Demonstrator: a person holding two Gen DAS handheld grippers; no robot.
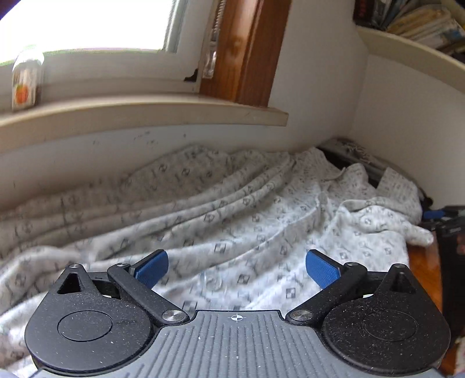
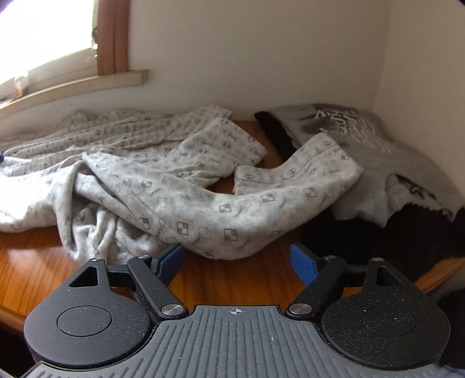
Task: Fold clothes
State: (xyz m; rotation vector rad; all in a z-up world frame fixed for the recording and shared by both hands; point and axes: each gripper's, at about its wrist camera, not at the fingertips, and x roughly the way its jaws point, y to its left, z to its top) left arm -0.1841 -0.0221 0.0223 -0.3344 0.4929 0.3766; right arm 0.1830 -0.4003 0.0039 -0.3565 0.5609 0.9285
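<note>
Your left gripper [image 1: 237, 269] has its jaws spread wide, blue pads [image 1: 152, 269] far apart, nothing between them. It hangs over the patterned garment [image 1: 232, 209], a light grey piece with small dark square motifs, which fills most of the left wrist view. You cannot tell from this view whether the pads touch the cloth. The fabric is rumpled, with long creases running toward the wall under the windowsill [image 1: 139, 112]. A jar [image 1: 26, 80] stands on the sill at the far left. Books [image 1: 418, 20] sit on a shelf at upper right. A dark object with a blue part [image 1: 436, 215] shows at the right edge, too blurred to identify.

Your right gripper [image 2: 237, 261] is also wide open and holds nothing. It sits low over bare wooden table [image 2: 232, 279], just short of the garment's near edge. In this view the patterned garment [image 2: 162, 180] lies crumpled across the table, one part curving right, its end lying on a grey printed shirt [image 2: 363, 136]. That shirt sits in the back right corner against the wall, with dark clothing [image 2: 363, 232] below it and beside it. The left blue pad [image 2: 170, 260] is right at a hanging fold of the garment; contact is unclear. The windowsill [image 2: 87, 84] runs along the back left.
</note>
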